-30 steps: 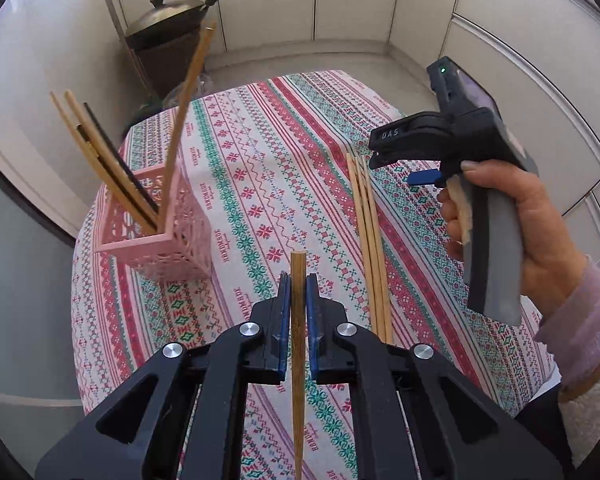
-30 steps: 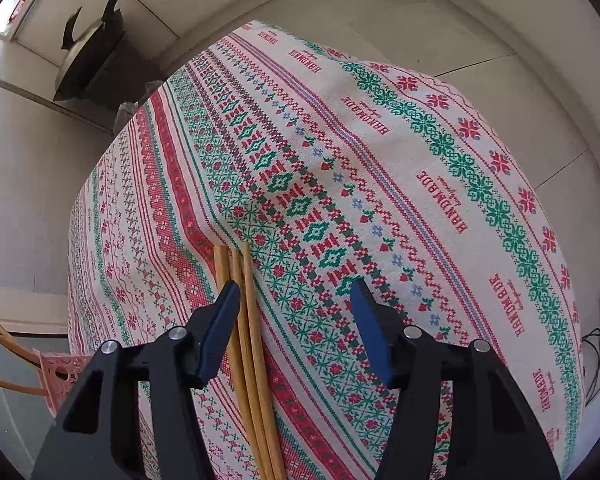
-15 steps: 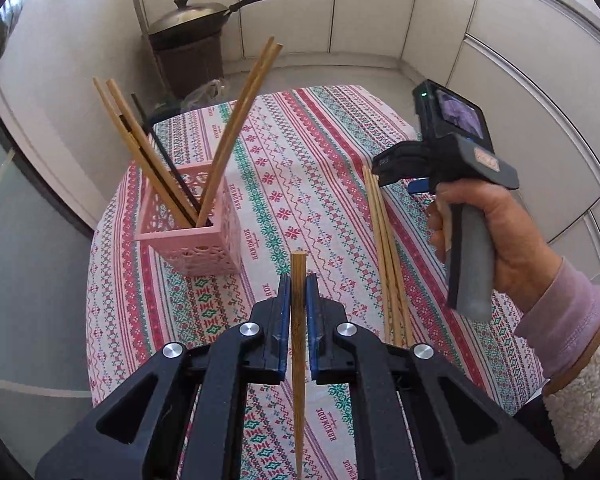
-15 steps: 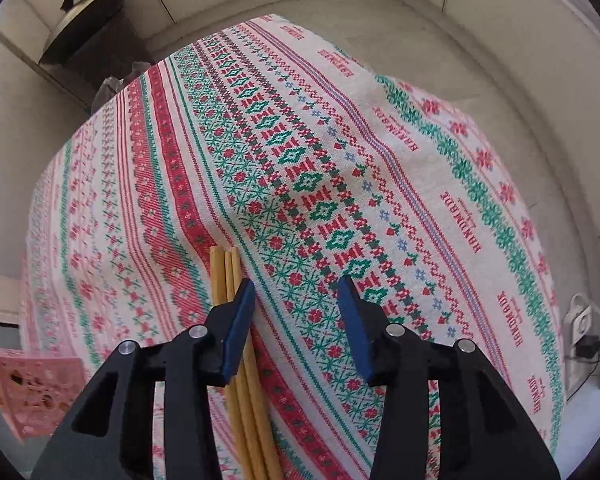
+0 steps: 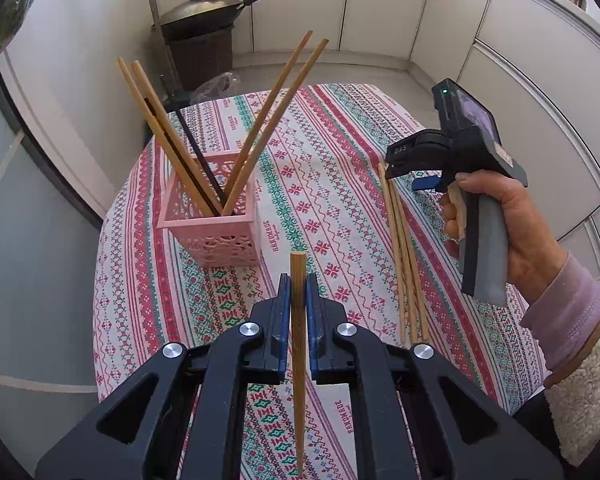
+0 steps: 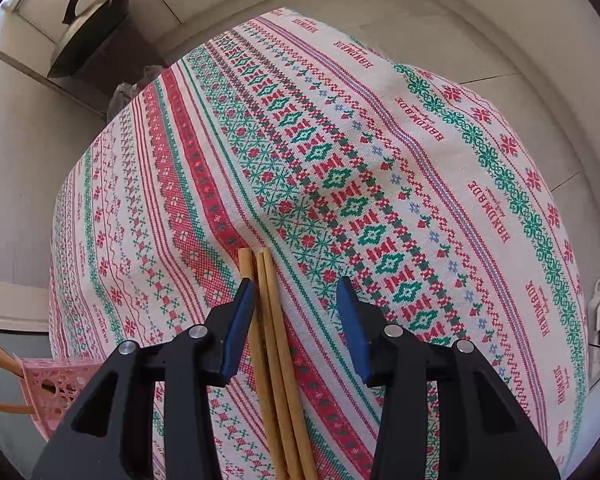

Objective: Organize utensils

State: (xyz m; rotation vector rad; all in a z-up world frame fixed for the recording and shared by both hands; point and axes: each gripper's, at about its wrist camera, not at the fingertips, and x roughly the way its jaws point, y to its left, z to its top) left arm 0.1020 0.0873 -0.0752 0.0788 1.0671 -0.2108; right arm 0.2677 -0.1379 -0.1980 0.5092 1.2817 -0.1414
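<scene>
Across the tabletop (image 6: 420,128), a red-and-green patterned cloth repeats "HANDMADE". Left claw (image 5: 298,296) clamps one tan, round-ended bamboo chopstick (image 5: 299,344); right claw (image 6: 296,312) gapes over three loose chopsticks (image 6: 276,344). Pink lattice holder (image 5: 216,220) keeps more upright.

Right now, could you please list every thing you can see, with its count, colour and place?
Chopstick in the left gripper: one, light wood, clamped upright.
Loose chopsticks: three, light wood, flat on the cloth under the right gripper.
Basket: one, pink, on the cloth's left side.
Chopsticks in basket: four wooden and at least one dark, leaning.
Tablecloth: one, white with red and green patterns, covering the table.
Wok with lid: one, dark, on a stand behind the table.
Left gripper: black, blue pads, shut.
Right gripper: black, open, nothing gripped.
Hand: one, pink sleeve, holding the right gripper.
</scene>
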